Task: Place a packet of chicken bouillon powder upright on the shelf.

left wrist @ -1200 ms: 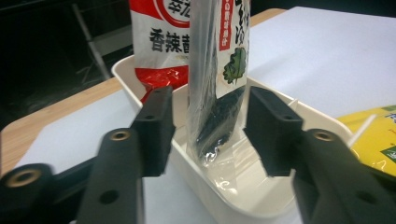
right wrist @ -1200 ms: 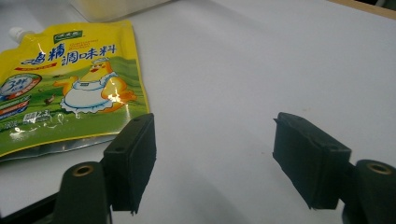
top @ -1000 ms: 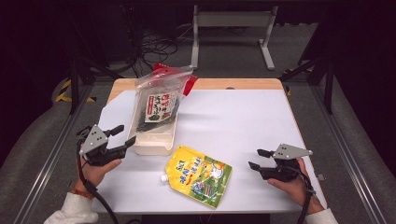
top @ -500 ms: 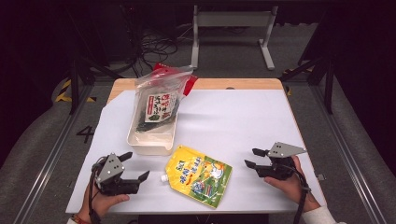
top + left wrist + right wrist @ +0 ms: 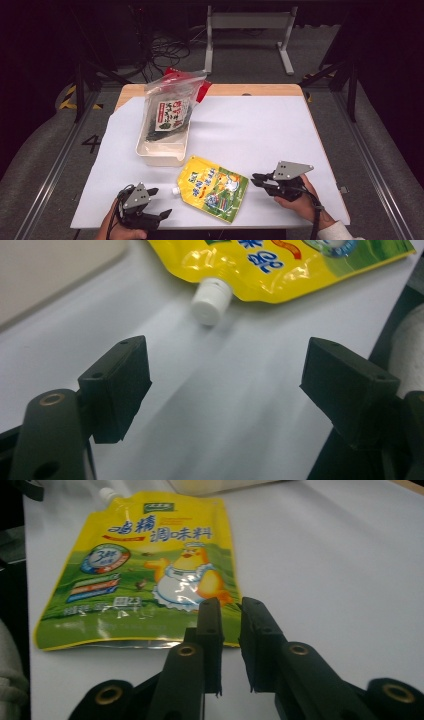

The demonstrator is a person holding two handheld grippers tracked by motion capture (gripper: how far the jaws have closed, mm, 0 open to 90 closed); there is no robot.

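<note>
Seasoning pouch is lying flat at the table's 6 o'clock, ungrabbed. We're bringing the left gripper wide open toward its cap, while the right gripper is narrowing, nothing inside.

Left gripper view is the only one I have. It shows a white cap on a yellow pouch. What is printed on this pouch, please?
Observer: The pouch carries a cartoon chick on a green field, under Chinese characters.
Operator: Where is the right gripper?
Observer: The right gripper hovers beside the pouch's end farthest from the cap. Its tongs have just been closing, with a narrow gap and nothing between them.
Operator: What else is near?
Observer: A white tub stands behind the pouch, and a clear bag with dark contents leans in it.
</note>
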